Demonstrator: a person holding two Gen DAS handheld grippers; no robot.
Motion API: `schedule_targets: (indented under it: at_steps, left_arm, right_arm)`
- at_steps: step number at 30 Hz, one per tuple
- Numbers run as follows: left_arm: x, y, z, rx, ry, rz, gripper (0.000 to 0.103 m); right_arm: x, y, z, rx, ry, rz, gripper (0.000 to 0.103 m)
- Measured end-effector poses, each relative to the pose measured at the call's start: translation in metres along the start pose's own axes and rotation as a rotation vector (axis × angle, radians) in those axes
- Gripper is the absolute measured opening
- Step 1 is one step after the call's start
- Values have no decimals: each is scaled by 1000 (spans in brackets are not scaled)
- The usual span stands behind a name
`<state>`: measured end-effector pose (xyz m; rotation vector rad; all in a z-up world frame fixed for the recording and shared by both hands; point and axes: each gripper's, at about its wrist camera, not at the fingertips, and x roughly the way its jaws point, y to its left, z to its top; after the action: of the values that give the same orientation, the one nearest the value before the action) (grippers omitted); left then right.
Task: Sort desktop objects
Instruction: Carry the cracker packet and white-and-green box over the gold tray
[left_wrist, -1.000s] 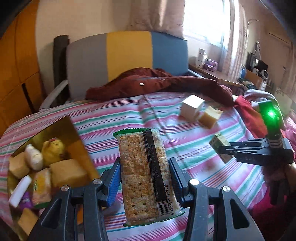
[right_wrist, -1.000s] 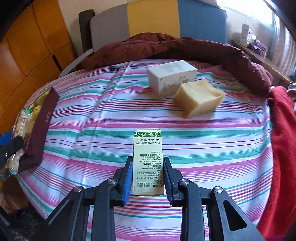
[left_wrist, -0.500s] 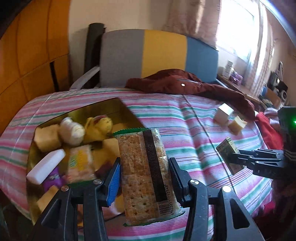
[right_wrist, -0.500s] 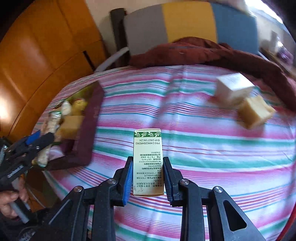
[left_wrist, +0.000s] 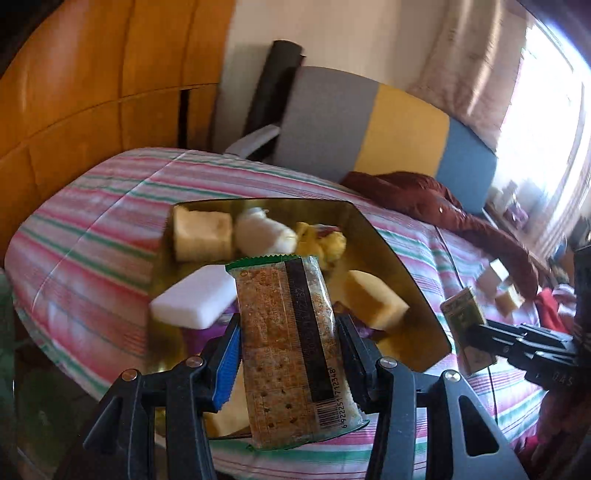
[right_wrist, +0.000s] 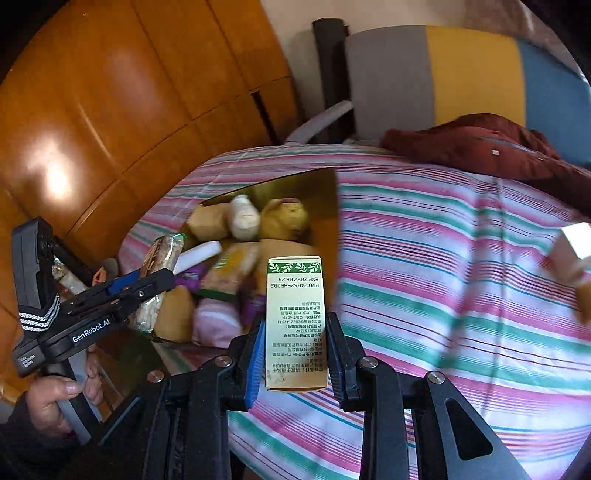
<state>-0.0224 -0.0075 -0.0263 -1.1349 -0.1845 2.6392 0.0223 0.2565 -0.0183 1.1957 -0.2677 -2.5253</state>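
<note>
A clear-wrapped pack of brown crackers (left_wrist: 291, 343) is pinched upright in the left gripper (left_wrist: 288, 354) above a gold-lined open box (left_wrist: 402, 266) crowded with sponges and toys on a striped bedspread (right_wrist: 443, 280). A cream cardboard carton with green leaf trim (right_wrist: 295, 321) is clamped by the right gripper (right_wrist: 295, 354), held beside the box's near edge.

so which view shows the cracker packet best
The left wrist view: the cracker packet sits face-on in the left gripper, with crackers and barcode visible. The right wrist view shows it only edge-on at the left, partly behind that gripper's fingers.
</note>
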Motion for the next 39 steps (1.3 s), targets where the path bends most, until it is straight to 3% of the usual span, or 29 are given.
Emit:
schedule_targets:
  at_steps: [5, 12, 25, 29, 39]
  left_arm:
    - [-6, 16, -2, -35, -14, -26, 50]
    - [1, 8, 8, -20, -25, -57, 50]
    - [36, -8, 18, 16, 21, -67, 50]
    - [41, -7, 17, -8, 46, -109, 60]
    - [30, -8, 6, 40, 17, -26, 58]
  right_arm:
    - [17, 27, 8, -58, 24, 36, 30]
    - [39, 45, 16, -81, 50, 47, 30]
    - [68, 40, 18, -58, 88, -6, 31]
    - [71, 33, 16, -36, 98, -13, 34]
    - [70, 27, 6, -11, 103, -4, 36]
